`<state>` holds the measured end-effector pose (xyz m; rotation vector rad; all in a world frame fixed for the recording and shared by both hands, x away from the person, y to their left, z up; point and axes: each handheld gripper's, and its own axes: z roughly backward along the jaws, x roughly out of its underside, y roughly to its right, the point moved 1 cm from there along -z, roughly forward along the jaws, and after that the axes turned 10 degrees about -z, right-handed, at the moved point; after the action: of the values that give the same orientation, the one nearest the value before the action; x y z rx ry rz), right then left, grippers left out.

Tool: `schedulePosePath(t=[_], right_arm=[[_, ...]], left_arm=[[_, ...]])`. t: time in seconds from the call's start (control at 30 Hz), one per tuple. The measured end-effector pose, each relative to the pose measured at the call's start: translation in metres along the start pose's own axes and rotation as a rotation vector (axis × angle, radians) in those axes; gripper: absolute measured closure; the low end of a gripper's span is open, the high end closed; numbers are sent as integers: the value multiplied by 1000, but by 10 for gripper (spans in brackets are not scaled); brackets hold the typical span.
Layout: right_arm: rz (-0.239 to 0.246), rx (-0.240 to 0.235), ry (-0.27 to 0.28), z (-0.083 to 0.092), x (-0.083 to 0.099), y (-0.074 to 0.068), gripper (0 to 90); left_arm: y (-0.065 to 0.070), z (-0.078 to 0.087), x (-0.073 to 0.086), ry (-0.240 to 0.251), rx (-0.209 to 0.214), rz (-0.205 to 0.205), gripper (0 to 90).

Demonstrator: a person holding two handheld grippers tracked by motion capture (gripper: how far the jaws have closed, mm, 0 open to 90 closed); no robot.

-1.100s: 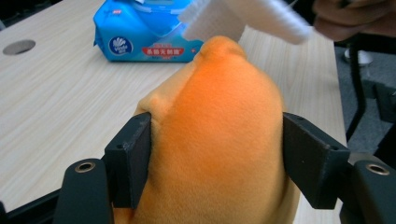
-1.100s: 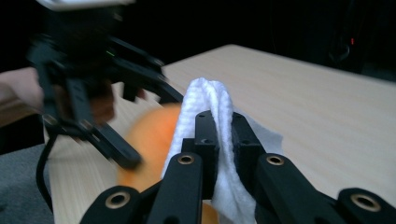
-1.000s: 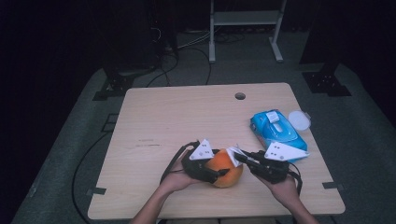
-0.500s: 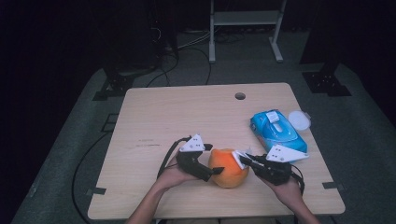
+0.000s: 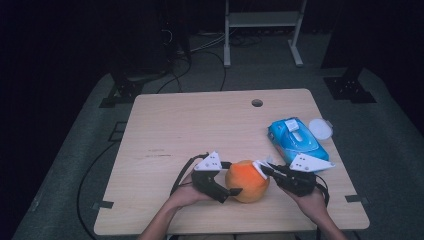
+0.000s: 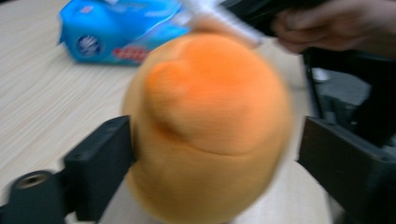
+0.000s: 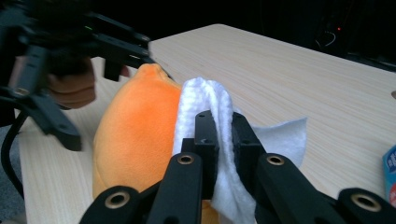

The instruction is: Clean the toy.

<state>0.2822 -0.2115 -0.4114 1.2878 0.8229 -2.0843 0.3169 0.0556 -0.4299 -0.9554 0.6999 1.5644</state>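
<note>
No wording could be read anywhere in the views. A round white emblem and a red band of print were seen on the blue wipes pack (image 6: 119, 29), but both were too blurred to be made out.

Orange plush toy (image 6: 208, 126): blurred in left gripper view, base cut by lower edge; blue wipes pack (image 6: 119, 30): top cropped, label print unreadable

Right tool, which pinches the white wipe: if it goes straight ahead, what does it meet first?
Probably the round orange plush toy: the white wipe in the right tool already lies against it.
</note>
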Motion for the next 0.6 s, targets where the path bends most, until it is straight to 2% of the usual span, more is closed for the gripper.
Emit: schedulePosePath(t=[0.07,0.1,0.17,0.23,0.27,0.3,0.43,0.5,0.6], right_arm=[[11,2,-4,-1,-1,-1,831],[15,1,-3,-1,-1,-2,831],[12,2,-5,-1,-1,-1,831],[5,6,-3,0,-3,0,832],[5,3,7,1,-5,1,831],[4,2,13,2,-7,2,831],[15,-9,13,0,-7,-2,832],[49,-12,2,-5,-7,-11,832],[94,-21,-5,-12,-10,-27,832]], left_arm=[[-2,-9,2,-10,39,26,35],[-1,-12,3,-16,47,20,43],[2,-11,0,-3,22,-14,129],[3,-9,-1,6,11,-22,281],[5,-2,-5,35,-8,-40,315],[5,2,-6,43,-17,-39,332],[3,11,-7,36,-18,-18,343],[3,12,-2,14,-33,16,341],[2,10,2,32,-41,61,337]])
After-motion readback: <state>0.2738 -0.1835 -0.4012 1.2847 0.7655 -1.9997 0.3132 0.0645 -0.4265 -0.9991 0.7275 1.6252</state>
